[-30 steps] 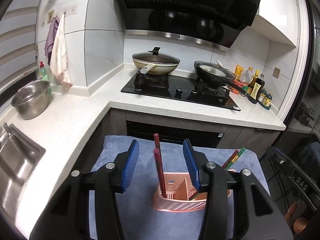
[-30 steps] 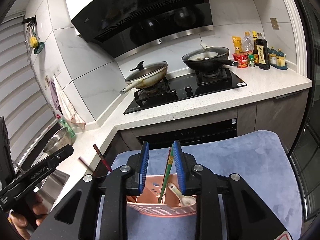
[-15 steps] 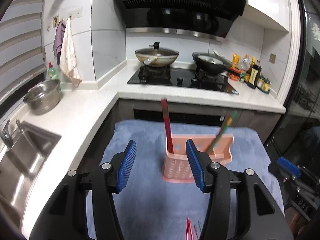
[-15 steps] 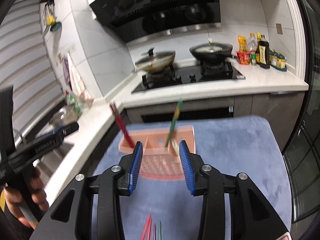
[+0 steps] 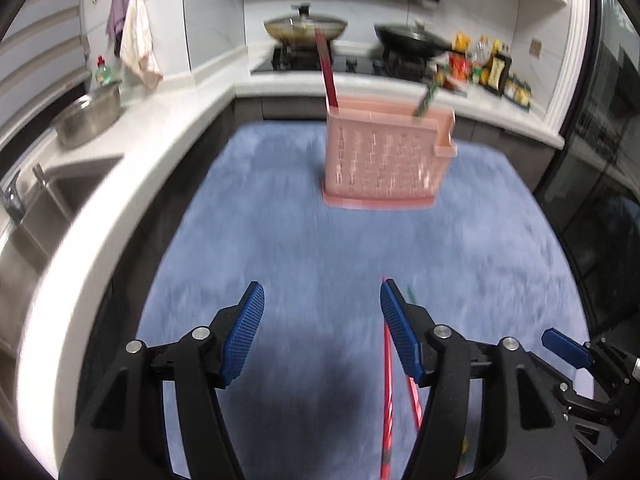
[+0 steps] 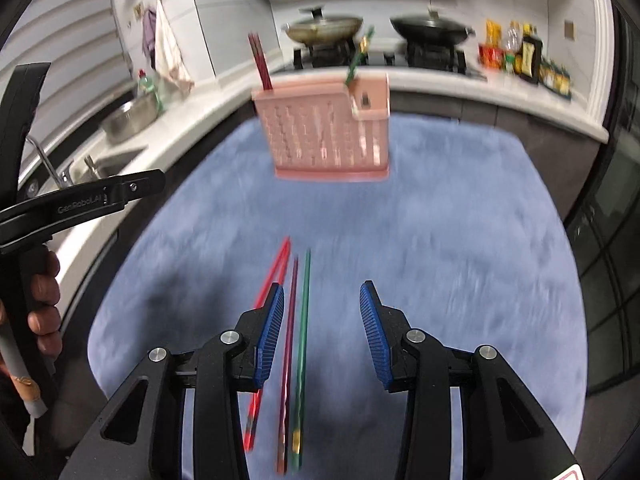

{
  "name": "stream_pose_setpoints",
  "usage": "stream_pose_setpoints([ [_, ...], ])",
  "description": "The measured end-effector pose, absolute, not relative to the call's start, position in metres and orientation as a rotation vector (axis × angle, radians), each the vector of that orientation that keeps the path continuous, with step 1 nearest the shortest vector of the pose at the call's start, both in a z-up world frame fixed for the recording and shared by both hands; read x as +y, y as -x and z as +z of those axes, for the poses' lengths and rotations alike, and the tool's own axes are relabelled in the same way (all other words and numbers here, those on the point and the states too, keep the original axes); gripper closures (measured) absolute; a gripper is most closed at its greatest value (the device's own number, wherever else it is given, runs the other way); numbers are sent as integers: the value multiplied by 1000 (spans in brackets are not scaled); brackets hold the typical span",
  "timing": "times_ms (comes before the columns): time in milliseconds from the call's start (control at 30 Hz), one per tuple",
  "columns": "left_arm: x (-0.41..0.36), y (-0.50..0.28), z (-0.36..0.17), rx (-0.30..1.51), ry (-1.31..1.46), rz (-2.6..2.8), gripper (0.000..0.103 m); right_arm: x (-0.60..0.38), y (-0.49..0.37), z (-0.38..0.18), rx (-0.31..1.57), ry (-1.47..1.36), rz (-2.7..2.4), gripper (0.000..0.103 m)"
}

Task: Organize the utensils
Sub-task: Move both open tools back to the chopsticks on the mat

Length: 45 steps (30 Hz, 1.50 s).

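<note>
I read "GenRoboLAI" on my left gripper [image 6: 80, 204]; its jaws gape empty. My right gripper [image 6: 320, 332] gapes wide too, chopsticks [image 6: 304, 312] lying near; pink holder [image 6: 328, 128] far.

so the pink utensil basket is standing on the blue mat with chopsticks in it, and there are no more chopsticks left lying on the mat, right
Not quite. The pink basket does stand on the blue mat with chopsticks in it, but several loose chopsticks lie on the mat, red, dark red and green. The right wrist view shows them by the open right hand-held gripper.
</note>
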<state>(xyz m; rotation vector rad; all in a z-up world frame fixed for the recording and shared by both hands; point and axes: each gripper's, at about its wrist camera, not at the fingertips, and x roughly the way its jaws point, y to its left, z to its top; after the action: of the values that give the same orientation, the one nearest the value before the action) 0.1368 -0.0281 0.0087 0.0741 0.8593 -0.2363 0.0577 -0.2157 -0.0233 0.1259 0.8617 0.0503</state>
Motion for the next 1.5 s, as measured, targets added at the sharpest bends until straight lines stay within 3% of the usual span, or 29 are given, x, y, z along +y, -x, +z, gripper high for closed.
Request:
stream_pose_setpoints([
  [567, -19, -76, -64, 1031, -80, -241, 46, -195, -11, -92, 1030, -107, 57, 64],
  [900, -24, -65, -76, 1062, -85, -269, 46, -190, -11, -103, 1068, -107, 74, 84],
  [1500, -36, -56, -87, 1099, -110, -329, 46, -190, -14, -114, 1109, -122, 80, 88],
])
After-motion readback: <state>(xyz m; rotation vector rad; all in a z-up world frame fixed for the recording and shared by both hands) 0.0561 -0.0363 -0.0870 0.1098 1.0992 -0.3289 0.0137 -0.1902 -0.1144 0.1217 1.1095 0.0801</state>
